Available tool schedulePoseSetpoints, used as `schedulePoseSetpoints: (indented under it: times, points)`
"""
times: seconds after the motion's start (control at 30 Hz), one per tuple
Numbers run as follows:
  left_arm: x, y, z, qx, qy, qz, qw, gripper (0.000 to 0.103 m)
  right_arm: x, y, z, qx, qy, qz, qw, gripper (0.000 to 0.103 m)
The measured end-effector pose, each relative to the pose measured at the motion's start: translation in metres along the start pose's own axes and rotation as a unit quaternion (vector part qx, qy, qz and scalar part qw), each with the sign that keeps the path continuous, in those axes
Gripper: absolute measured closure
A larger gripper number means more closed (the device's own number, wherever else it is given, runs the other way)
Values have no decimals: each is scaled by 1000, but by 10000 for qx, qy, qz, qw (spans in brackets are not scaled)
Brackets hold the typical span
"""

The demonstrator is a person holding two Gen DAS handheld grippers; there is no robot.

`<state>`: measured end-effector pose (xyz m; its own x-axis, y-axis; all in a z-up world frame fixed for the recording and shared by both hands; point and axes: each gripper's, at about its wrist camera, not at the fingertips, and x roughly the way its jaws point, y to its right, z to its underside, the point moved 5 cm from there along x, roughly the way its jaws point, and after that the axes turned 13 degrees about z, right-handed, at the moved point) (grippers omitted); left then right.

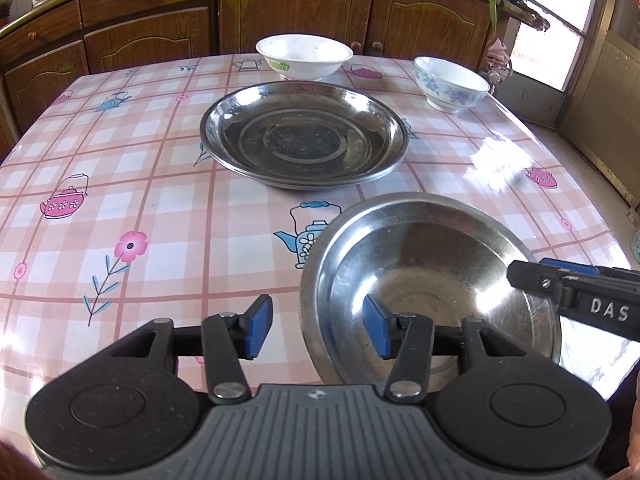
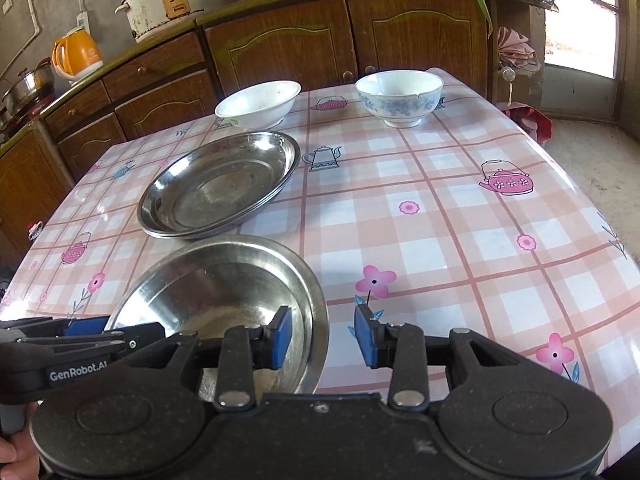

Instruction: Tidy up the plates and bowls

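Steel bowl (image 1: 432,288) upright, mouth up, both tools straddling rim

Each tool is black plastic: two round knuckle discs flank a ribbed grey housing, and slim linkage arms pinned with silver rivets carry flat blue pads. The left tool (image 1: 318,330) bears a small compass-like mark on its housing, and the right tool (image 2: 323,340) matches it. White lettering reads "DAS" on one side arm and "GenRobot.AI" on another.
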<state>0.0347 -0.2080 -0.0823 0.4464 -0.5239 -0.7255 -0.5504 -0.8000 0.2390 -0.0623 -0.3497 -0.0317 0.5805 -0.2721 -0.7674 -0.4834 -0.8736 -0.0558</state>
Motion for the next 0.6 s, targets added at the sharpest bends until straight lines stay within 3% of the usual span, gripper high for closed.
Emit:
schedulePoseSetpoints:
  times: [0.23, 0.37, 0.6]
  points:
    - [-8, -7, -7, -70, 37, -138, 9999, 40, -8, 3, -13, 83, 176, -44, 9998, 51]
    - [-14, -10, -14, -111, 110, -171, 9997, 32, -9, 0, -16, 23, 211, -91, 9997, 41]
    - [-21, -9, -24, -43, 203, -197, 9996, 22, -14, -8, -22, -88, 306, -190, 9993, 36]
